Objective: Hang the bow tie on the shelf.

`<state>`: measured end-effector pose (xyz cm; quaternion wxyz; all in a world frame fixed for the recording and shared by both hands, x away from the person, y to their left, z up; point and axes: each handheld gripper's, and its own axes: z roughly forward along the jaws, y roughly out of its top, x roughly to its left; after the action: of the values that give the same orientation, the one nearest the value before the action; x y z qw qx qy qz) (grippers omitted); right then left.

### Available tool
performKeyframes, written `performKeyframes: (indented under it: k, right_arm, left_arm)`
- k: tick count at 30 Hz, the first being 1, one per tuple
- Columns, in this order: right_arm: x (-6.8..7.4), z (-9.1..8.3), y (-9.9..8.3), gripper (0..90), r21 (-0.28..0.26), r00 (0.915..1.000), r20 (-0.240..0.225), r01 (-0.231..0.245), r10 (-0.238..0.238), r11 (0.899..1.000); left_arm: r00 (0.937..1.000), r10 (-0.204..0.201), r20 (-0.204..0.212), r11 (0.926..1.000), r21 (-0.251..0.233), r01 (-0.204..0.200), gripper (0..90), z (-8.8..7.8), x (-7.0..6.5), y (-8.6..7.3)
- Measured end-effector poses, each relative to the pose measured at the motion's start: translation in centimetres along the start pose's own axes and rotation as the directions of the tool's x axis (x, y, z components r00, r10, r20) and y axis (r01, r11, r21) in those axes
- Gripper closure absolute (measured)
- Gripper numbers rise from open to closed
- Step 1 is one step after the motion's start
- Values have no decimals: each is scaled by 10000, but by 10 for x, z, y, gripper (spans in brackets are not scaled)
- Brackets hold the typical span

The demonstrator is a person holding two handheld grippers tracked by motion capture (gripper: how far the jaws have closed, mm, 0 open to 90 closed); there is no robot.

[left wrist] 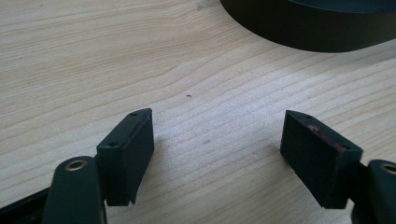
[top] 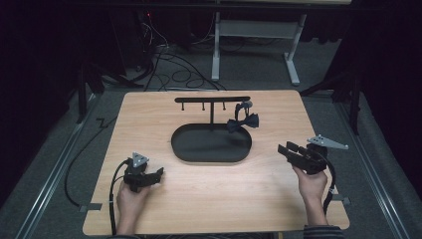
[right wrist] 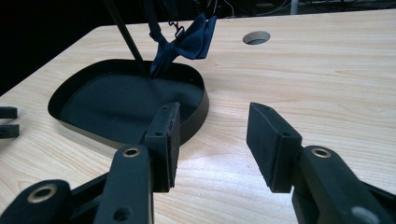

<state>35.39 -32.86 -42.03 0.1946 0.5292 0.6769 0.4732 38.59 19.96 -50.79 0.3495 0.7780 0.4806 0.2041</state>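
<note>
A pale wooden table (top: 149,124) takes up most of the space, with grey floor and a tangle of cables beyond its far edge. At its middle sits a black oval tray (top: 199,149), its long axis running left to right across the table. From the tray's far side a thin post rises to a black crossbar (top: 211,99), which lies along the same left-right line and has small pegs hanging under it.

A dark navy bow tie (top: 244,122) hangs from the right end of that bar by its strap, dangling over the tray's right far rim. Its wings spread roughly left to right, tilted a little, with the right wing higher.

The left gripper (top: 158,175) rests low near the table's front left, held in the person's left hand (top: 130,198), aimed toward the tray. Its jaws stand wide apart with bare wood between them. The right gripper (top: 286,151) is held in the right hand (top: 312,183) at the front right, pointing left toward the tray, jaws likewise spread and empty. A round hole (right wrist: 256,37) shows in the tabletop beyond it.
</note>
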Motion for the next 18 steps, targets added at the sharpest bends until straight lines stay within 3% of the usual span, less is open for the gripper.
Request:
performKeyframes:
  k: [18]
  right_arm:
    - [2,2,-9,561,149,9999,-111,-112,114,9998]
  left_arm:
    - [10000,-6,-10,10000,-14,6,263,0,0,0]
